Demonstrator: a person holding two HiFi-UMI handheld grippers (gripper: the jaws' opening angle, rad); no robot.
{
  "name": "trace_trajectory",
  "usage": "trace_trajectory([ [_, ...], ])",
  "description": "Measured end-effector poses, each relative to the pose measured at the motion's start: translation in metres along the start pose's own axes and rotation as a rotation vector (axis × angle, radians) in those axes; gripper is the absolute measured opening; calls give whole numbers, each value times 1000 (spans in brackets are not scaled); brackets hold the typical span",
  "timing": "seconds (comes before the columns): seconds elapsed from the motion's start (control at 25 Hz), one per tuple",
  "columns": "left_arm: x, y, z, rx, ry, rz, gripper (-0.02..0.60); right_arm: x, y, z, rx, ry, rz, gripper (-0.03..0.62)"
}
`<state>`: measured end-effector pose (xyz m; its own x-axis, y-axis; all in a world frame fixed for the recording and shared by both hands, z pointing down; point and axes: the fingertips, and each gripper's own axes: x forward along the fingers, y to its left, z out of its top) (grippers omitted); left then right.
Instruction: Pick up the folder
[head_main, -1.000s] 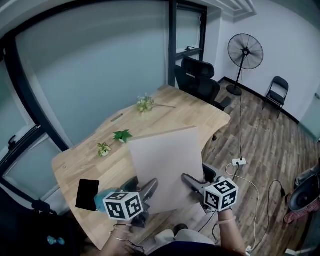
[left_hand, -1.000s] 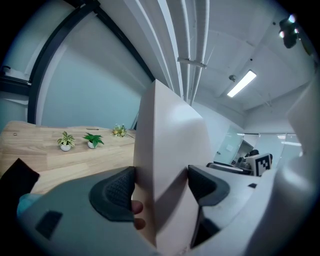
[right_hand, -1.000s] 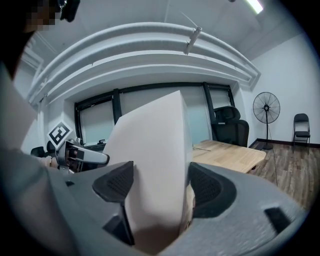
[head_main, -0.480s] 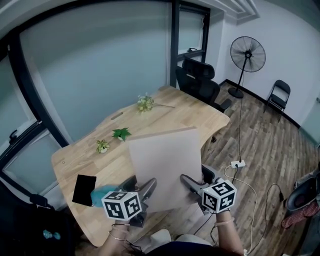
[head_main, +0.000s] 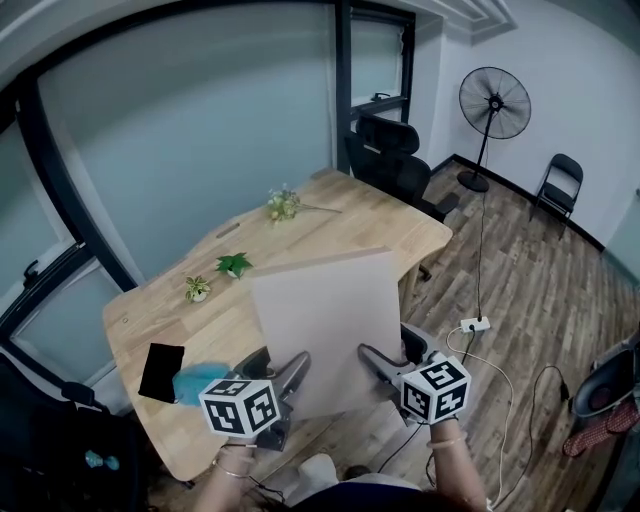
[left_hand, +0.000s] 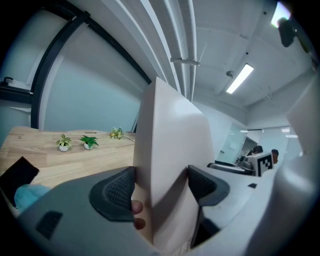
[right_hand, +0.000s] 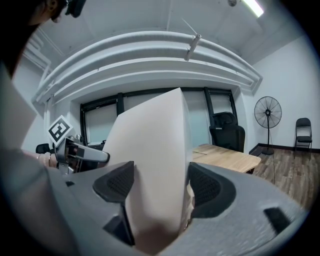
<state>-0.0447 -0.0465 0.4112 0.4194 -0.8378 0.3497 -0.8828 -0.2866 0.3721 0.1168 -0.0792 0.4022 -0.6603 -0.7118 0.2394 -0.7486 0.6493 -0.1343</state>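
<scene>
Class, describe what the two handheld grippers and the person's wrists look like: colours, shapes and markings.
Both the left gripper and right gripper are grey moulded bodies with two curved jaws carrying dark textured pads. Each bears a white cube with black square markers. The person wears thin bracelets.

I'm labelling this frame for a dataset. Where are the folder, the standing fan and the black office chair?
folder (head_main: 325, 325), head view, middle of its pale cover.
standing fan (head_main: 493, 103), head view, centre of its round cage.
black office chair (head_main: 395, 168), head view, its backrest.
</scene>
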Motion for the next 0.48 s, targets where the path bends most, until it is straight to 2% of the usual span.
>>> trace_trajectory([
  [0.48, 5, -44, -11, 2, -6, 38, 330, -35, -25, -1, -17, -6, 27, 348],
])
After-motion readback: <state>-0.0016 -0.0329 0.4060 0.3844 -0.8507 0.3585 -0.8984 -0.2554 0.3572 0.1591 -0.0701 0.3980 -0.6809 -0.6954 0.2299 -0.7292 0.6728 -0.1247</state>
